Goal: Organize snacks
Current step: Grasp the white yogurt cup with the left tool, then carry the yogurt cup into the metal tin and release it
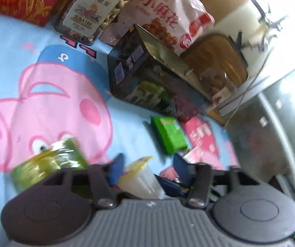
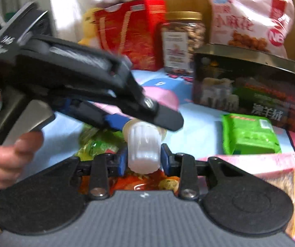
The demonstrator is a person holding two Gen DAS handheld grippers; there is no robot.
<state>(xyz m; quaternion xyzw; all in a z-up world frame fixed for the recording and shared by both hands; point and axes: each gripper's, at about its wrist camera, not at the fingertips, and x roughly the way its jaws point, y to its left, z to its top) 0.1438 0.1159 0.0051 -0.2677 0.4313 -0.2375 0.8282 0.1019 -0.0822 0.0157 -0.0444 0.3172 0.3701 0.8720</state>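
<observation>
A small white jelly cup with a yellow lid is held over the table by both grippers. My right gripper is shut on the cup's lower body, a blue pad pressed against each side. My left gripper comes in from the left and grips the lid end; in the right wrist view its fingers lie across the cup's far end. A green packet lies on the cloth to the right. A green-yellow wrapped snack lies to the left.
At the back stand a dark box, a nut jar, a pink snack bag and a red gift bag. A pink packet lies near right. A hand holds the left gripper. A cartoon-pig cloth covers the table.
</observation>
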